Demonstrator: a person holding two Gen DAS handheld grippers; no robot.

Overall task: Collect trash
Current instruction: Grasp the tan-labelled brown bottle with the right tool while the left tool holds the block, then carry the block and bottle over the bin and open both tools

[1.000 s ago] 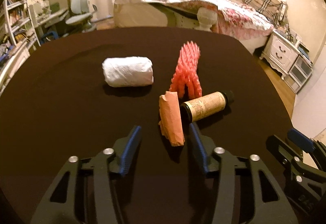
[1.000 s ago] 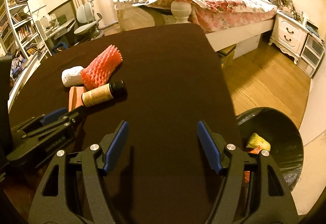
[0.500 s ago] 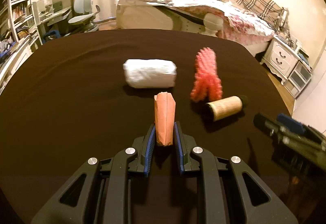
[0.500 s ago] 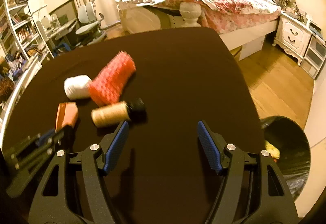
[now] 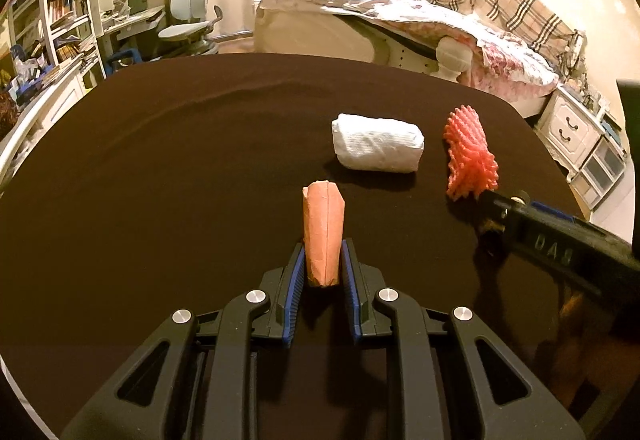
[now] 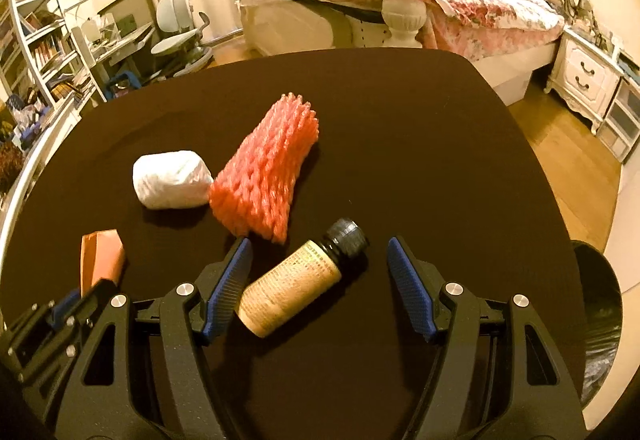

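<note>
The left tool was pinching the orange paper packet above the counter, while the right tool sat spread wide around the bottle, which lay slantwise between its fingers, cap pointing away to the right

A matt dark cloth was seen covering the table. The orange packet looked like creased paper, and the white wad like crumpled tissue. The red sleeve appeared as knobbly foam netting. The bottle bore a matt paper label and ribbed plastic cap. Ribbed blue pads were set in matt black plastic with shiny metal rivets.
</note>
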